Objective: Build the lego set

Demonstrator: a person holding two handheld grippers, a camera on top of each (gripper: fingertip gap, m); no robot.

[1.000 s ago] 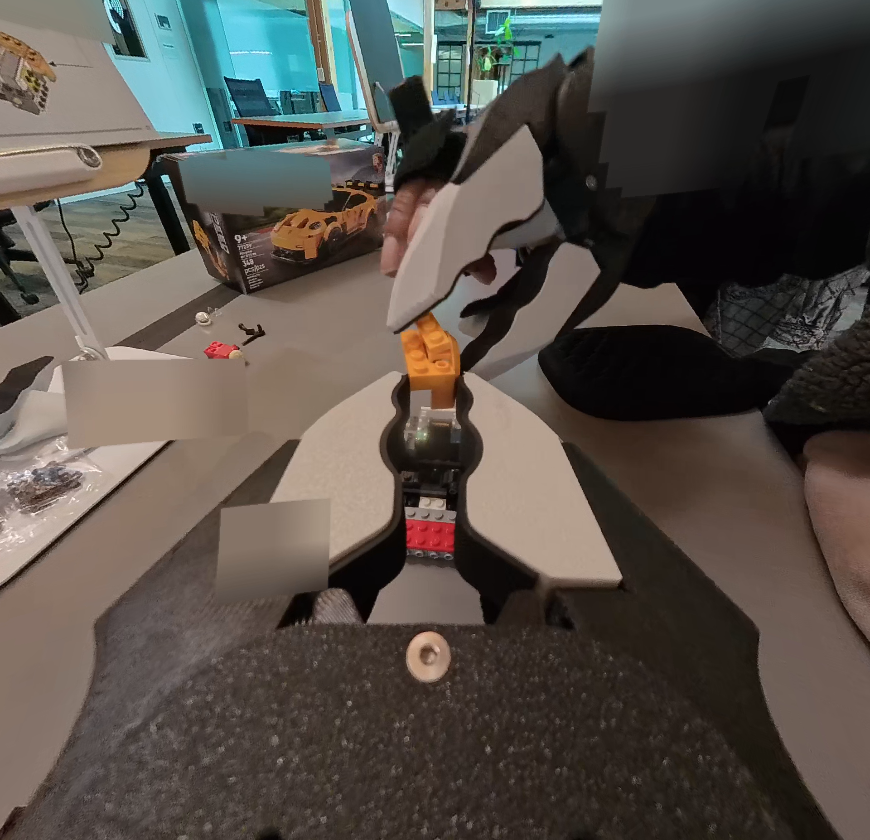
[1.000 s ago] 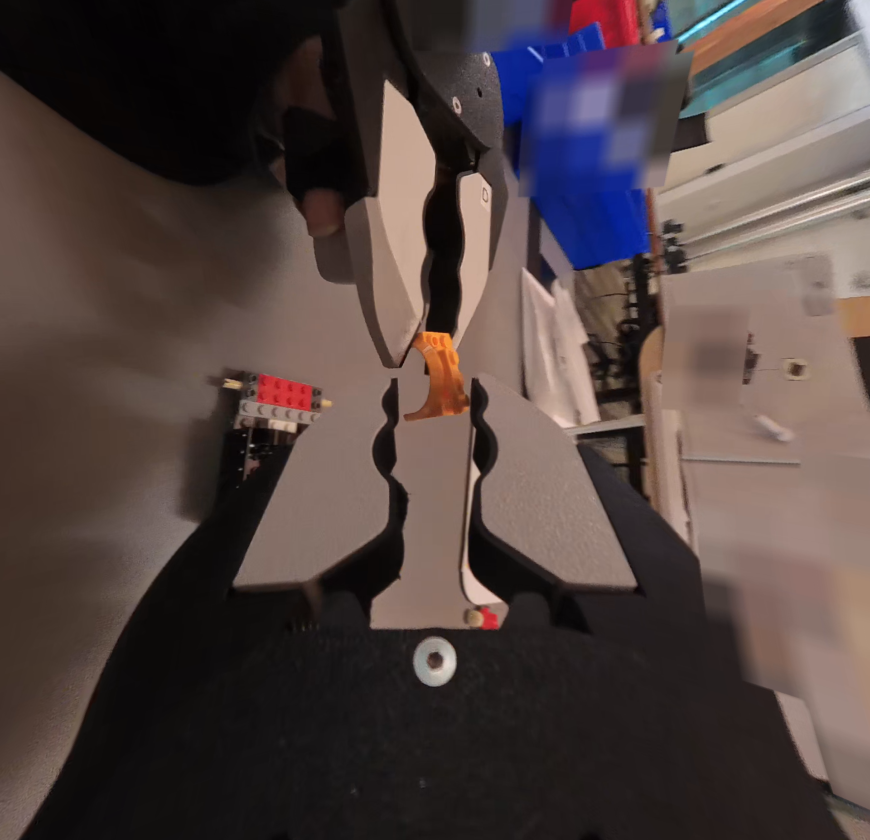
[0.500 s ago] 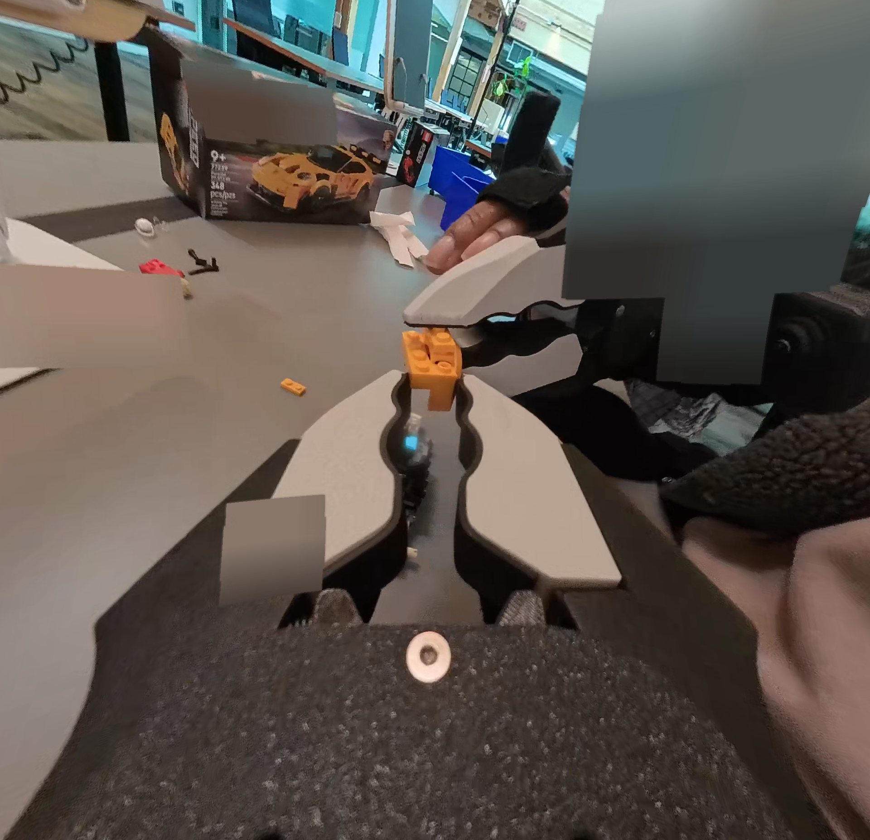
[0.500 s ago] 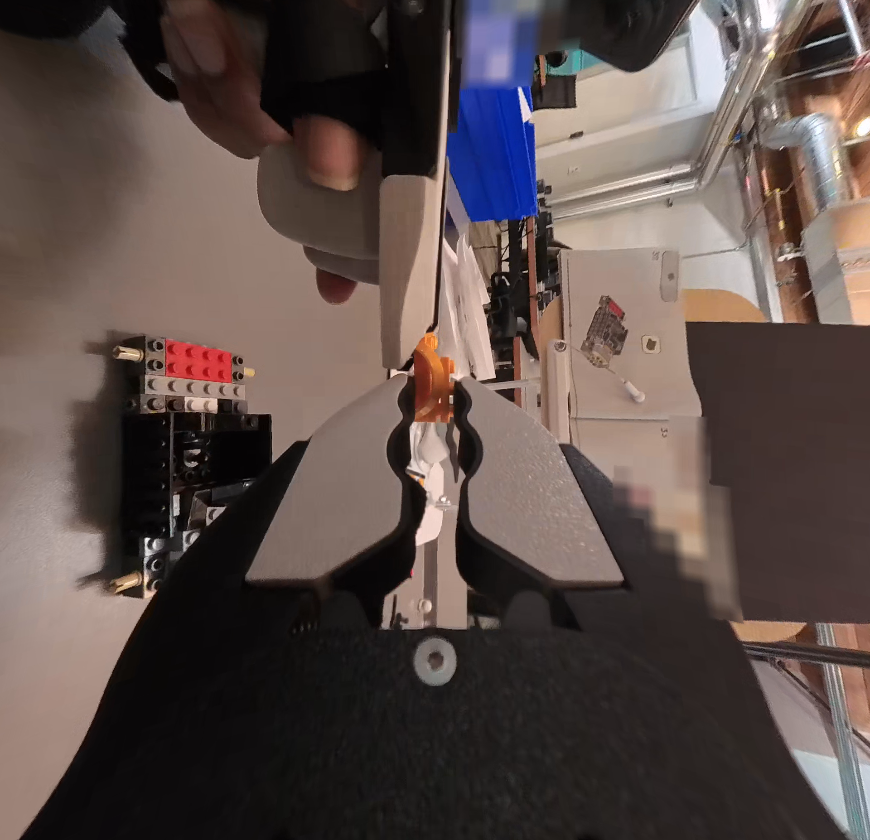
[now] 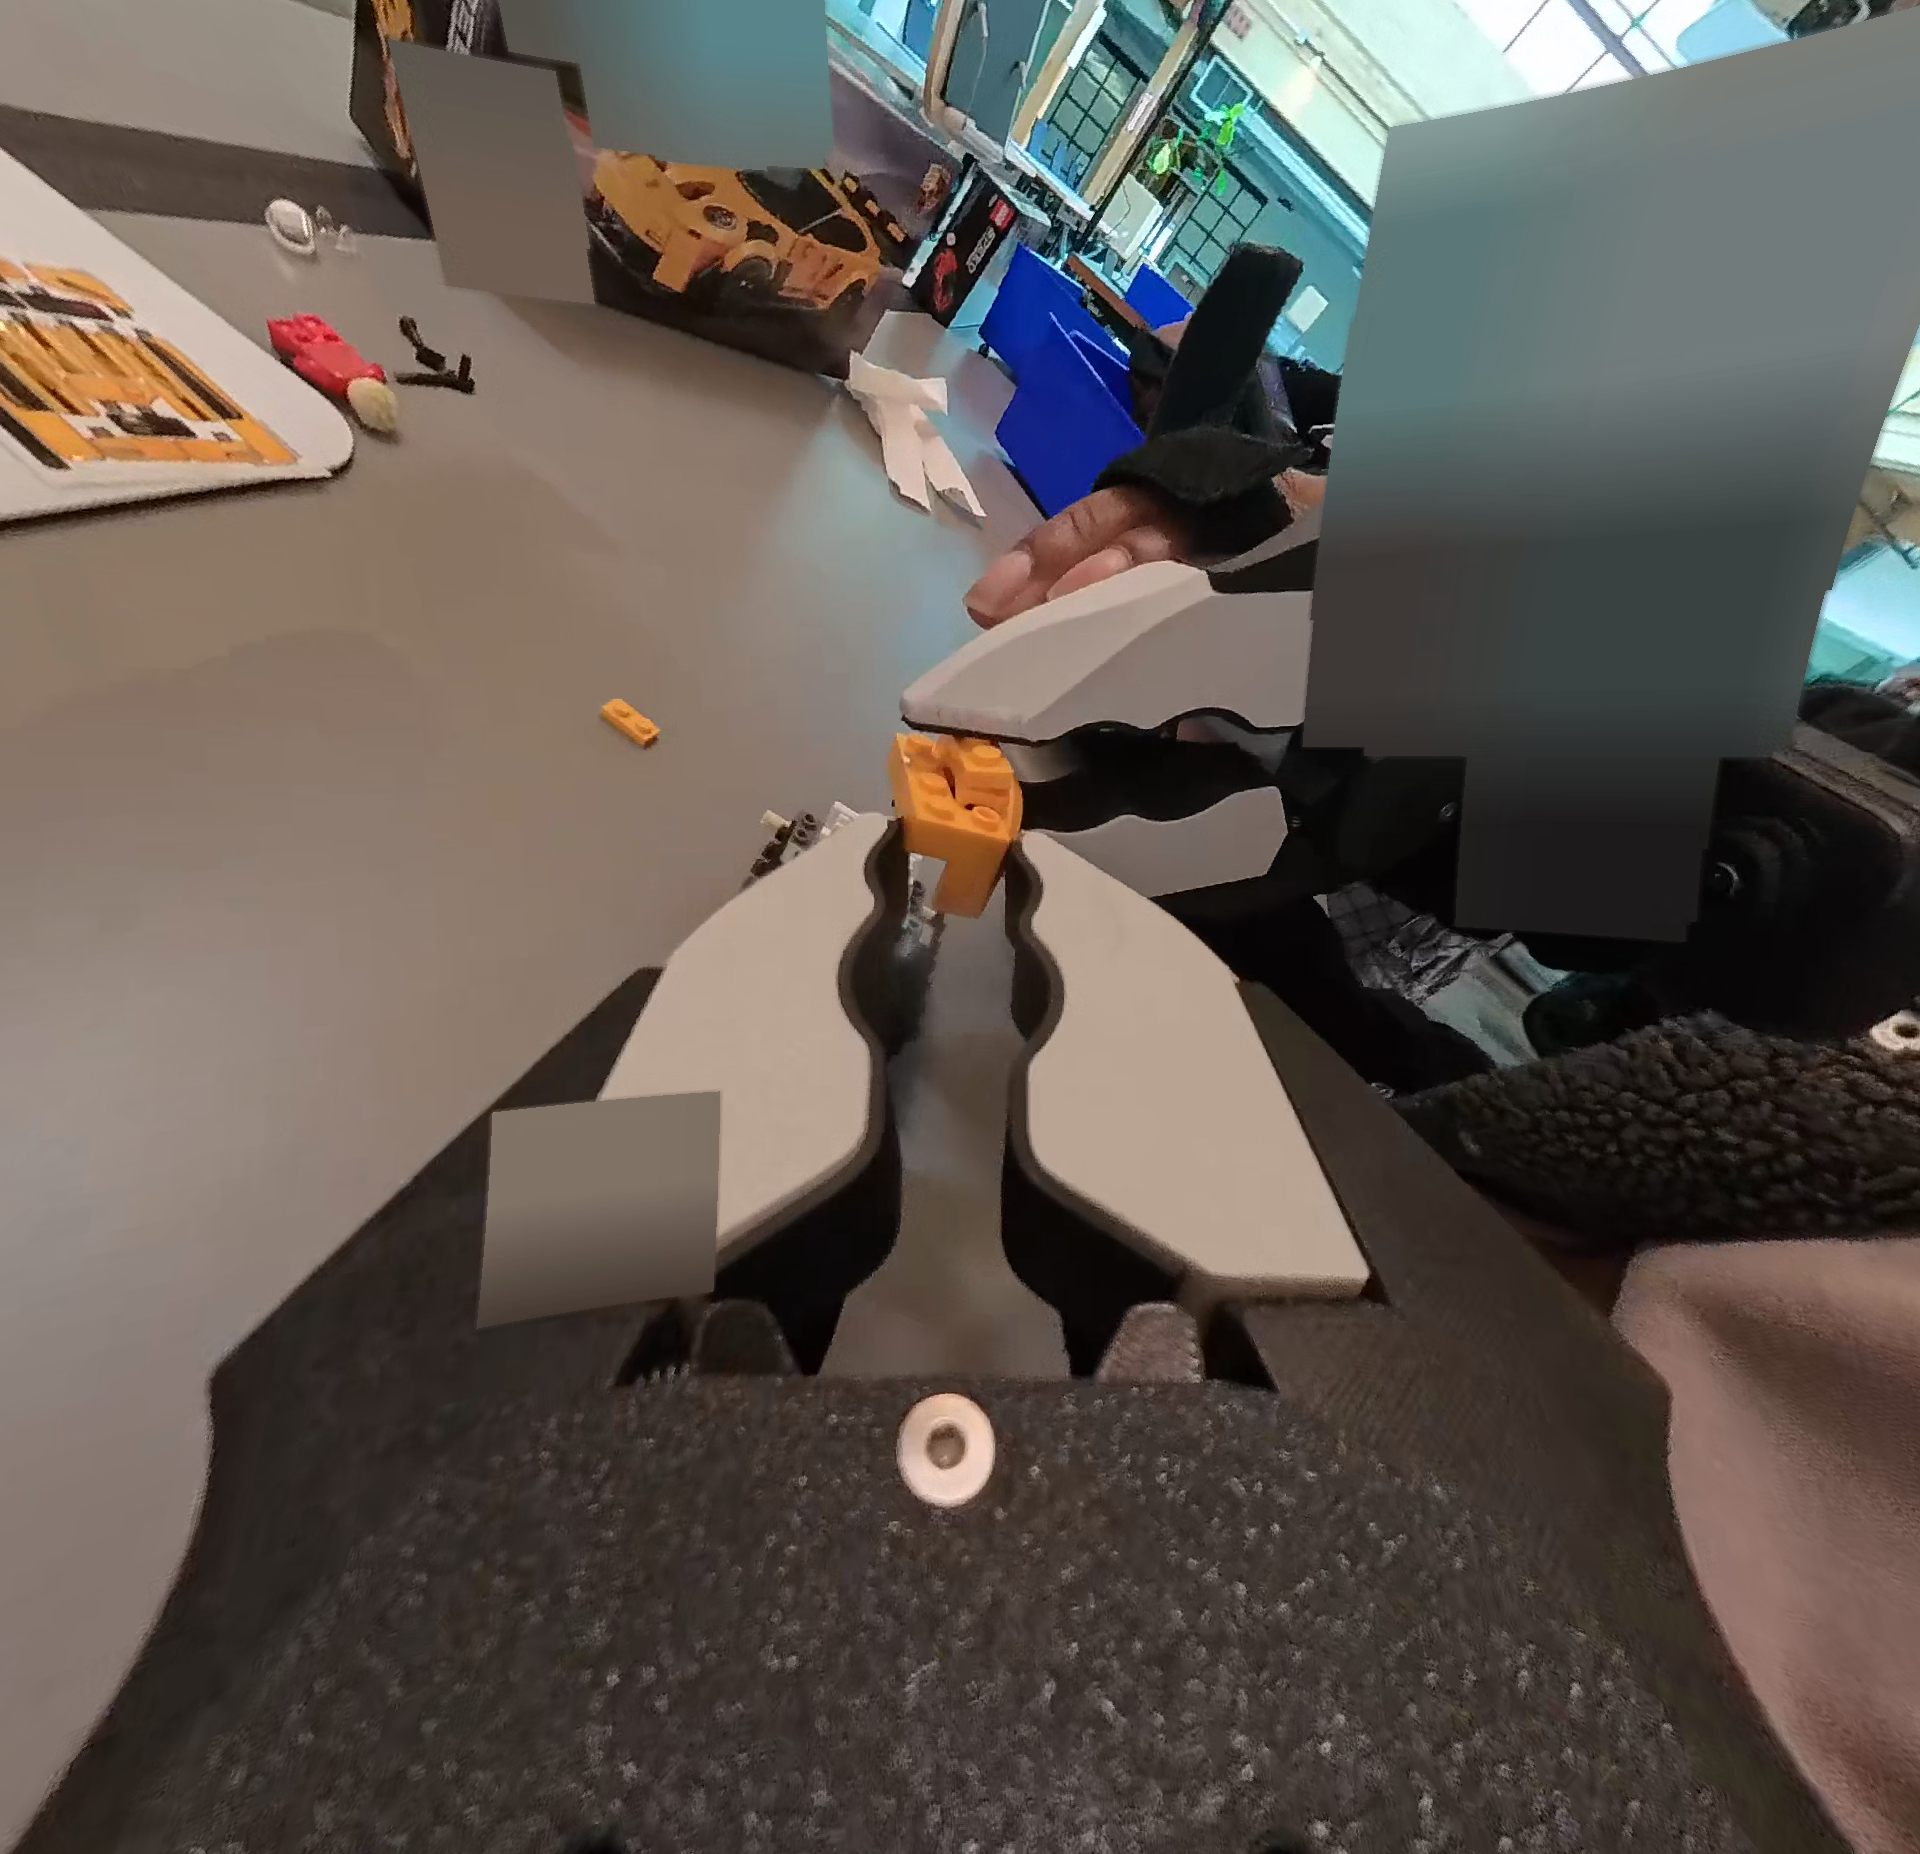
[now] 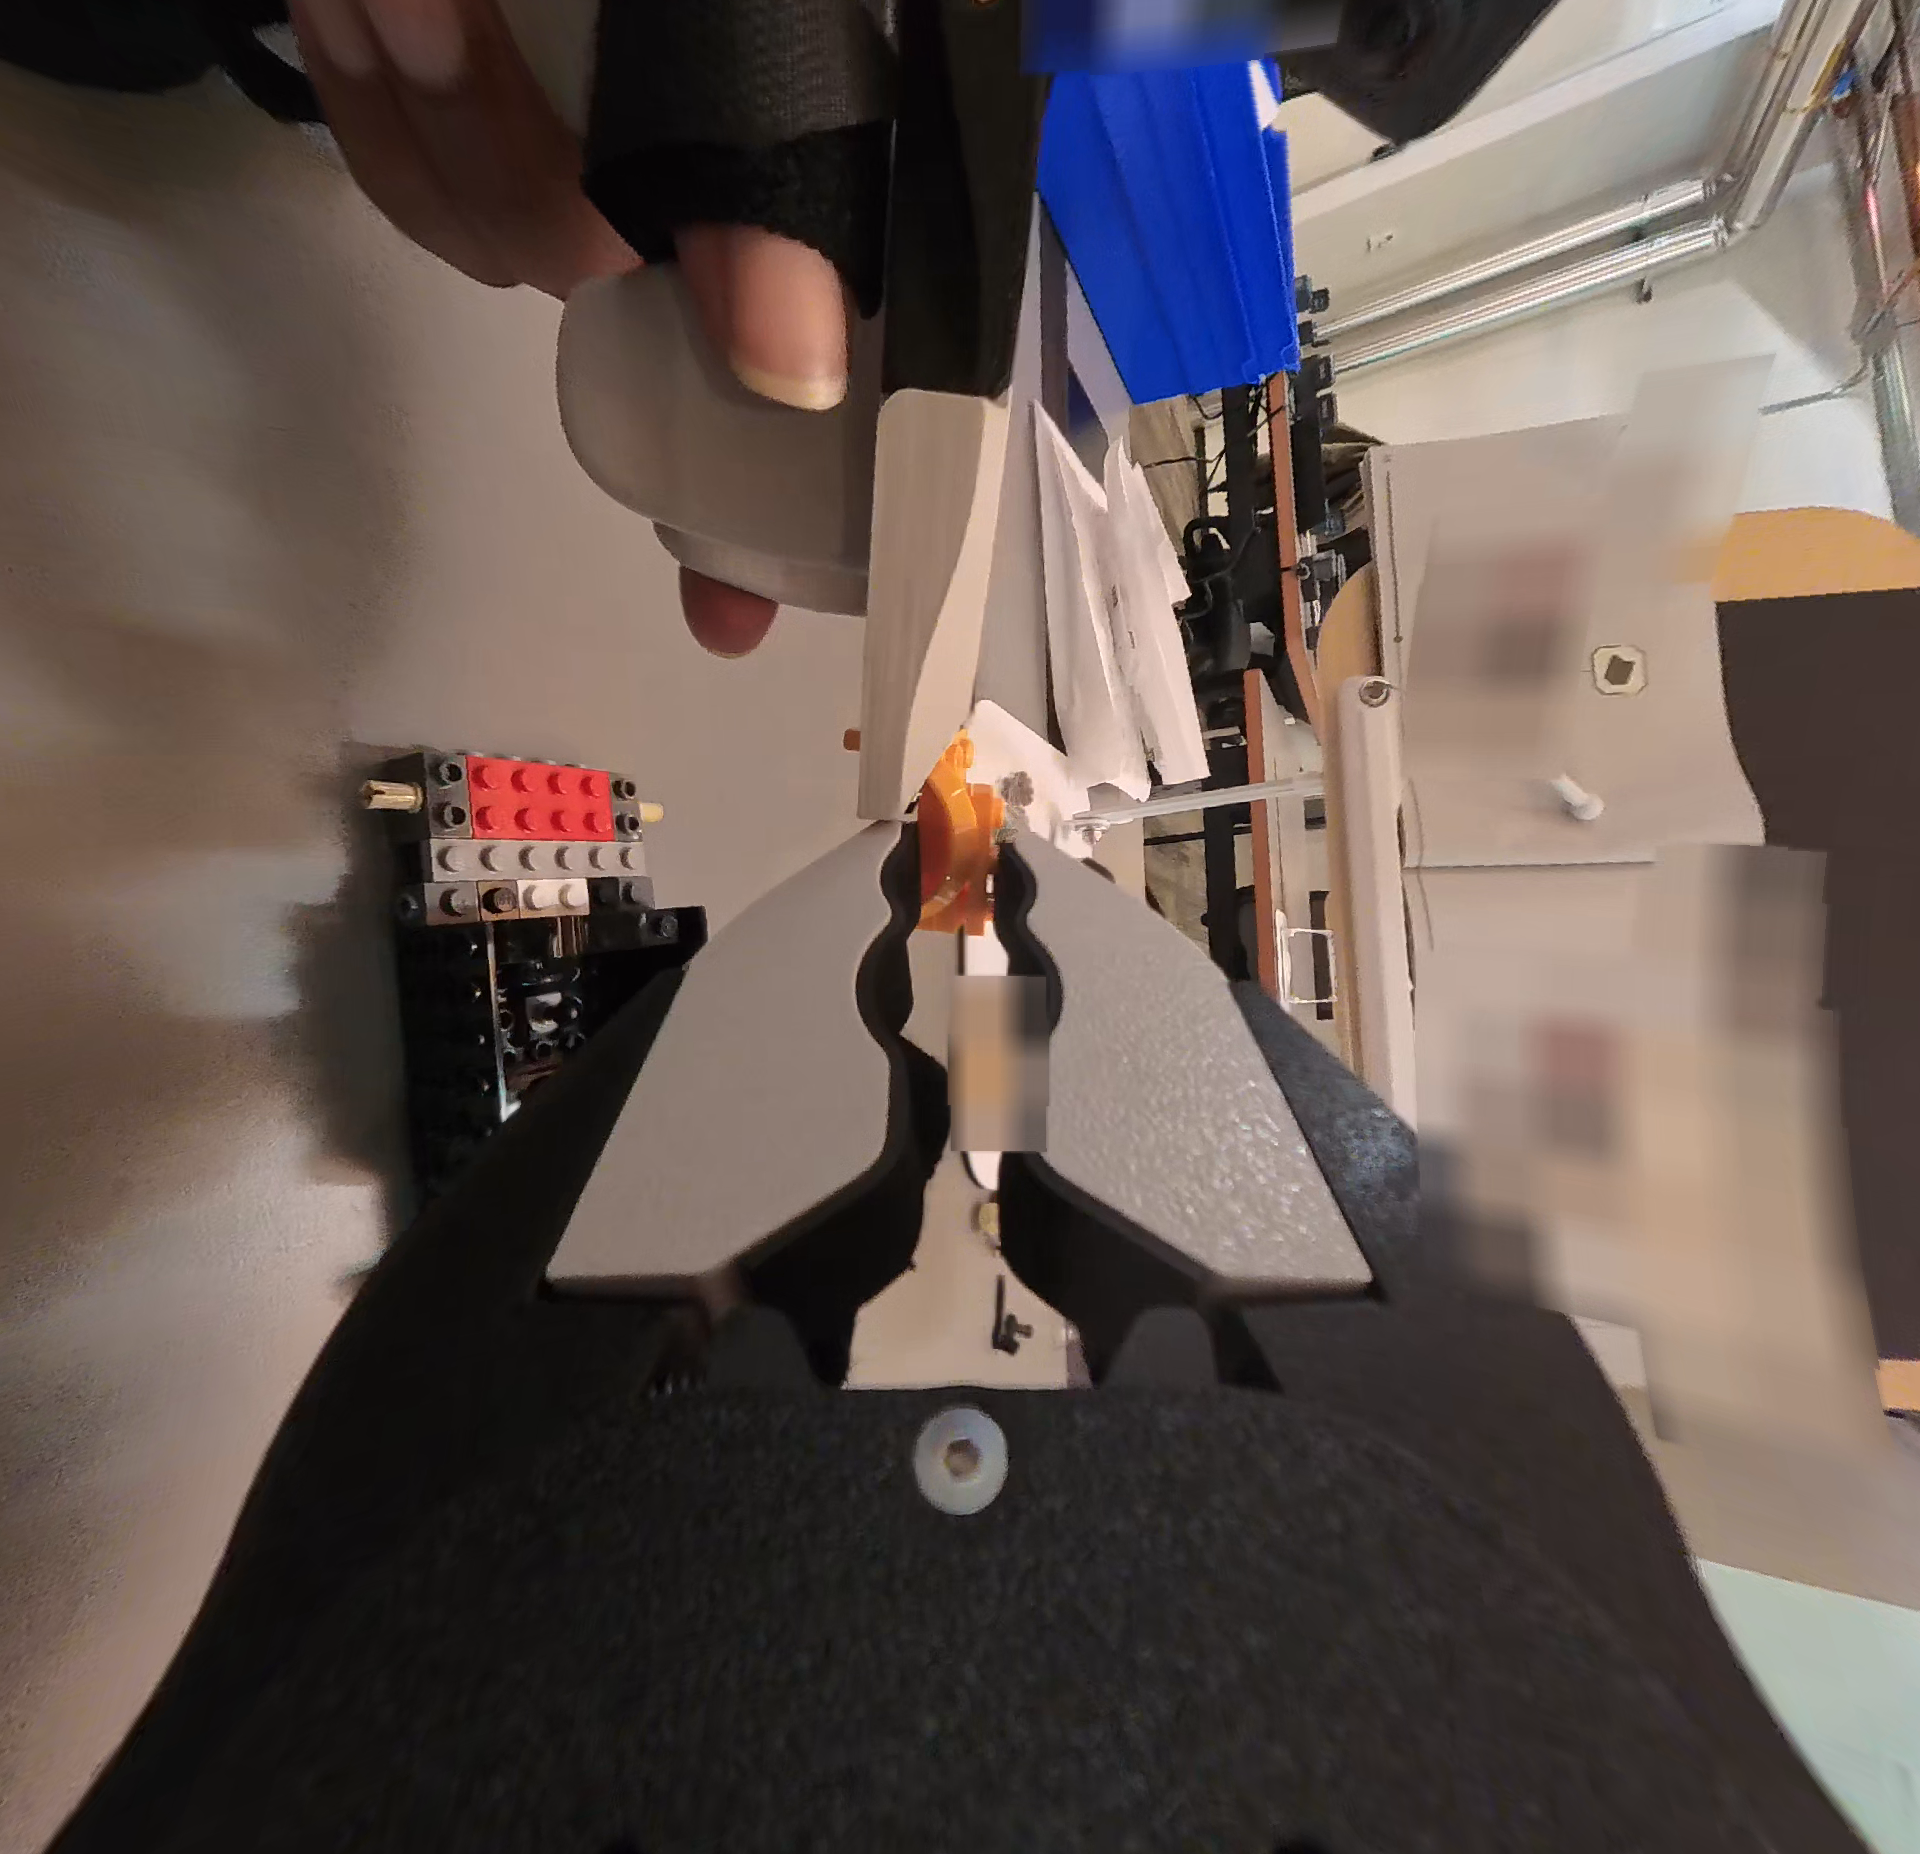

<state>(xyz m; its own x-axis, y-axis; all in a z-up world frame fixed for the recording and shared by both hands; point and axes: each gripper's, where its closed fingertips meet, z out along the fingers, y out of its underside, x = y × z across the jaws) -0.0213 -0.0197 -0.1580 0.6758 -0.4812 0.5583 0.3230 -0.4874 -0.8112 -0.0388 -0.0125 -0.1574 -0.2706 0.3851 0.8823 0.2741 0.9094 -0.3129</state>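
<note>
Left wrist view: my left gripper [image 5: 951, 848] pinches one orange arch brick [image 5: 954, 807] between its tips, held above the grey surface [image 5: 416, 765]. My right gripper [image 5: 1023, 739] reaches in from the right, its upper finger touching the brick's studded top; whether its tips also clamp the piece cannot be told from here. On the surface lie one small orange plate [image 5: 630, 721], one red piece [image 5: 312, 348], a few small black pins [image 5: 436, 360], one sticker sheet [image 5: 114, 391], a crumple of white paper [image 5: 914, 433] and one set box [image 5: 717, 225] picturing a yellow car.

Right wrist view: my right gripper [image 6: 958, 854] is nearly pressed together, with the orange arch brick [image 6: 954, 848] sitting between its tips; the left gripper [image 6: 914, 755] meets the same piece from above. One partly built chassis [image 6: 520, 900], black with a red block on top, lies on the surface [image 6: 208, 557] well to the left of both grippers, untouched.

As I judge it, the step in hand is passing or re-gripping the arch in mid-air. The next move calls for one gripper to let go cleanly, then the brick to be carried to the chassis and pressed square onto its studs.
</note>
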